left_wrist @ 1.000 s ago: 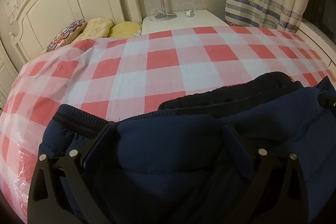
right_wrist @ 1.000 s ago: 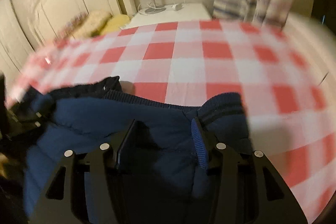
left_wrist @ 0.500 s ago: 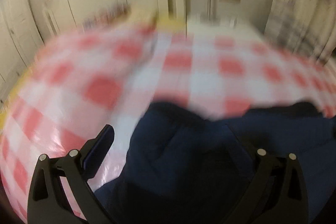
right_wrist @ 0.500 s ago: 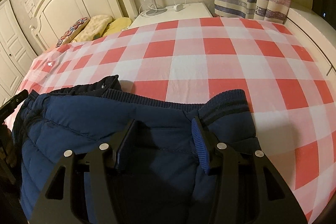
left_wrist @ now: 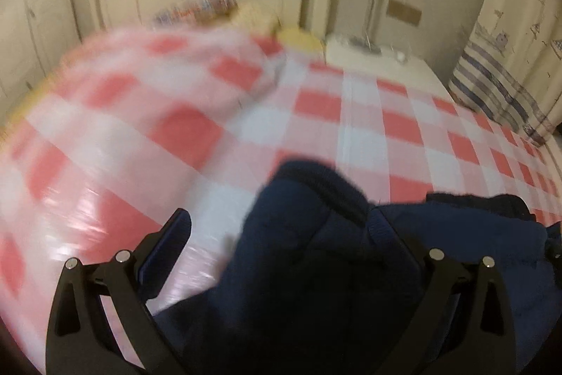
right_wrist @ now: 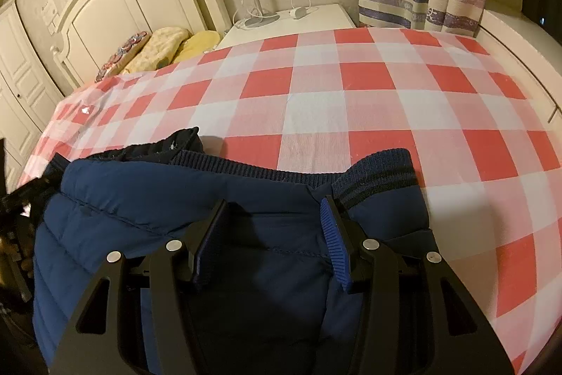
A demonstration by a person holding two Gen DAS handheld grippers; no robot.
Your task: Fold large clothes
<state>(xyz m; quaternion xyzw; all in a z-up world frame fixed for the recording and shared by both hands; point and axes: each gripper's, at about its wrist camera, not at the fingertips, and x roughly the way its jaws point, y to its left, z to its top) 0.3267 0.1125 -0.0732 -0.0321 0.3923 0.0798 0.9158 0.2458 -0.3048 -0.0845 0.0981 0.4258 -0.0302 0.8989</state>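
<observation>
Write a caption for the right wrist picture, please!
Tongs hovering over a navy puffer jacket on a red-checked bedspread.

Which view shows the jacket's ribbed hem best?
The right wrist view: the ribbed hem lies sharp and well lit across the jacket, just beyond the fingers. The left wrist view is motion-blurred; there the jacket is a dark bunched mass with only a hint of ribbing.

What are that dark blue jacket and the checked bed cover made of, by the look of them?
Jacket: likely padded synthetic shell, matte, with stitched quilting lines and ribbed knit cuff. Cover: probably thin plastic sheet; glossy highlights and a fine printed grid, though woven cloth isn't excluded.
</observation>
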